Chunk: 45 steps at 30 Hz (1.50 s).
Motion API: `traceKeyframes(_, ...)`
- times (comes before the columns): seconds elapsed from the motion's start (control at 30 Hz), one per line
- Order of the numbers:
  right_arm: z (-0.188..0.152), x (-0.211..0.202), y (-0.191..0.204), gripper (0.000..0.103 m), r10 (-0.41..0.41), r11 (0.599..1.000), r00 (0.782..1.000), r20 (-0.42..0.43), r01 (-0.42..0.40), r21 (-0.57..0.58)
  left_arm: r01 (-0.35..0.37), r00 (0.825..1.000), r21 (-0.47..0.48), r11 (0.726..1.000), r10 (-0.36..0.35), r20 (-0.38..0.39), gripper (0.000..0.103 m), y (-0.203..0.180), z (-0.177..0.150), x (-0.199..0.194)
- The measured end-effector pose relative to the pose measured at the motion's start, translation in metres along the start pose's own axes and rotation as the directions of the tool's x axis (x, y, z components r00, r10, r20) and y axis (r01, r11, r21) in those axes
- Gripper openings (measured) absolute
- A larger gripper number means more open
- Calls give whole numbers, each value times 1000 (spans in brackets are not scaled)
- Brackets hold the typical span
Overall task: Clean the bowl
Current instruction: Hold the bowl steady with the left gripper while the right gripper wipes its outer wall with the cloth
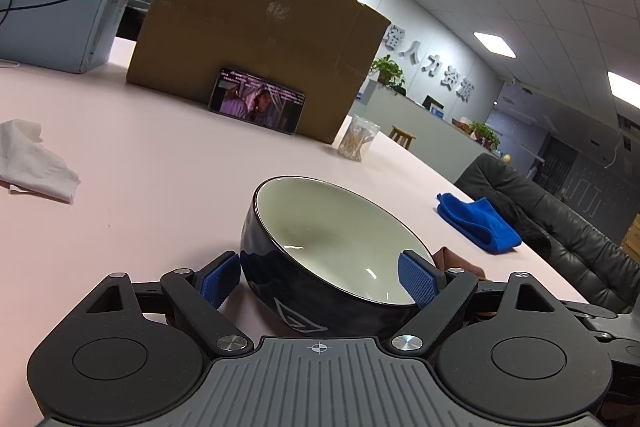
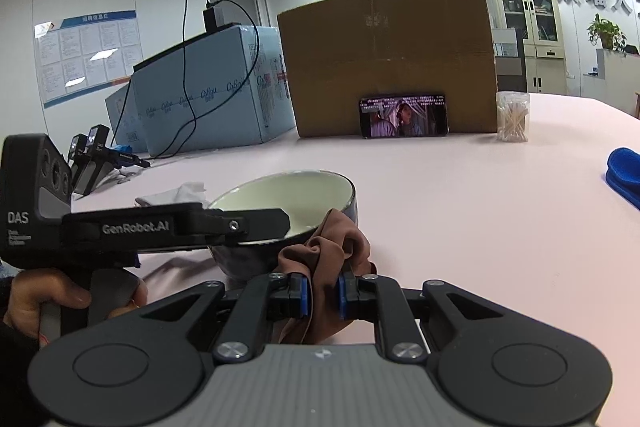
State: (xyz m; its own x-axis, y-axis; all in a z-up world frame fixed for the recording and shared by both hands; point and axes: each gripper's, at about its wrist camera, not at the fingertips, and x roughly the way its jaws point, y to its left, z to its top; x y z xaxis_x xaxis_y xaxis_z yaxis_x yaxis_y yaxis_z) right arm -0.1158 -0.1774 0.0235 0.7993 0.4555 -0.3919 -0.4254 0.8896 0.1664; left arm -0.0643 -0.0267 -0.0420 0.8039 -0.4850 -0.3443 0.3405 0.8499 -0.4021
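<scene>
Bowl (image 1: 320, 247) on pink worktop (image 1: 160, 167), glazed, rigid, likely slick and breakable; left gripper (image 1: 318, 277) jaws spread wide, pressing its sides. Right gripper (image 2: 323, 297) jaws pinch soft brown cloth (image 2: 332, 247) beside rim

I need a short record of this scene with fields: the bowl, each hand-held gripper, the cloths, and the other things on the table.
bowl: dark outside, pale inside, tilted on the pink table
left hand-held gripper: wide, pads at the bowl's two sides, apparently gripping it
right hand-held gripper: shut on brown cloth, which touches the bowl's rim
blue cloth: lying unused
white tissue: crumpled, lying apart
behind: cardboard box, phone leaning on it, jar of cotton swabs
</scene>
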Motion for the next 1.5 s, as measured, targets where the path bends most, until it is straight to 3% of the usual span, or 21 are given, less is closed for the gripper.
traceKeyframes(0.9,-5,1,-3,16,15,1000,1000,12,-15,12,-5,1000,3,1000,5,3,88,-1,0,-1)
traceKeyframes(1.17,-5,9,-7,16,-31,999,999,-13,31,23,-4,1000,5,1000,4,3,88,-1,0,-1)
traceKeyframes(1.5,1,-2,2,16,18,1000,1000,22,-18,-4,-9,1000,-2,1000,9,7,88,0,1,-1)
